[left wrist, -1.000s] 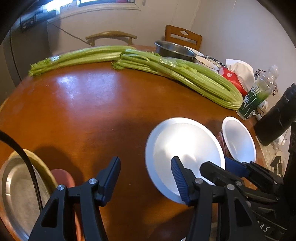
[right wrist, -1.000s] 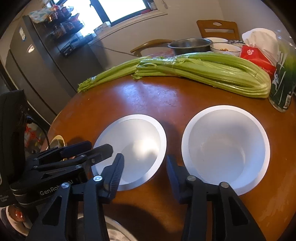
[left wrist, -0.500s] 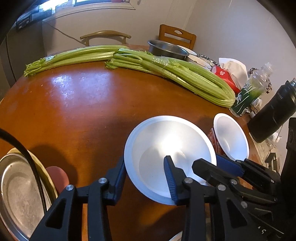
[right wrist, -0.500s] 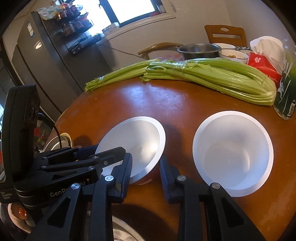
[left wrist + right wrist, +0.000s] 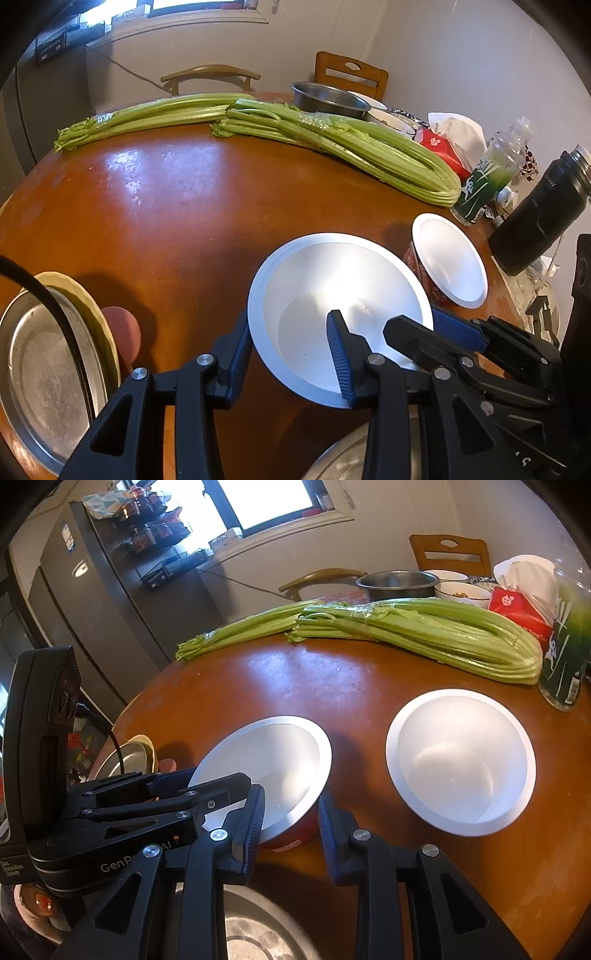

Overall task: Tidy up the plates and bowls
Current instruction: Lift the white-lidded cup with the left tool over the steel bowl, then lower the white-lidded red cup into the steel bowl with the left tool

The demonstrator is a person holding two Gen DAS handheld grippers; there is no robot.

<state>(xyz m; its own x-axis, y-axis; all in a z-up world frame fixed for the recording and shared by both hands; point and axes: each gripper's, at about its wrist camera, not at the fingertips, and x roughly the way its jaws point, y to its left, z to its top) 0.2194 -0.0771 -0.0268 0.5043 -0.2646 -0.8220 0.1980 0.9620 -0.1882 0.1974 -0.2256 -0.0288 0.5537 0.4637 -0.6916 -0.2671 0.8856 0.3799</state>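
Two white-lined, red-sided bowls stand on the round brown table. The near bowl [image 5: 340,314] [image 5: 266,771] sits tilted between both grippers. My left gripper [image 5: 291,354] straddles its near-left rim, one finger outside and one inside; I cannot tell whether it pinches. It also shows in the right wrist view [image 5: 159,797]. My right gripper [image 5: 290,823] is open around the bowl's red side, and shows in the left wrist view [image 5: 436,328]. The second bowl [image 5: 448,260] [image 5: 460,760] stands free to the right.
A steel plate on a yellow plate [image 5: 48,373] lies at the left edge. Another steel dish [image 5: 255,930] lies under the grippers. Celery bunches [image 5: 332,140] cross the far table. A green bottle [image 5: 487,177], black flask [image 5: 539,221], steel pot [image 5: 328,99] and tissue pack [image 5: 524,609] crowd the right.
My left gripper moved right onto the near bowl's rim and narrowed. My right gripper narrowed around the bowl's red side. The bowl now sits tilted.
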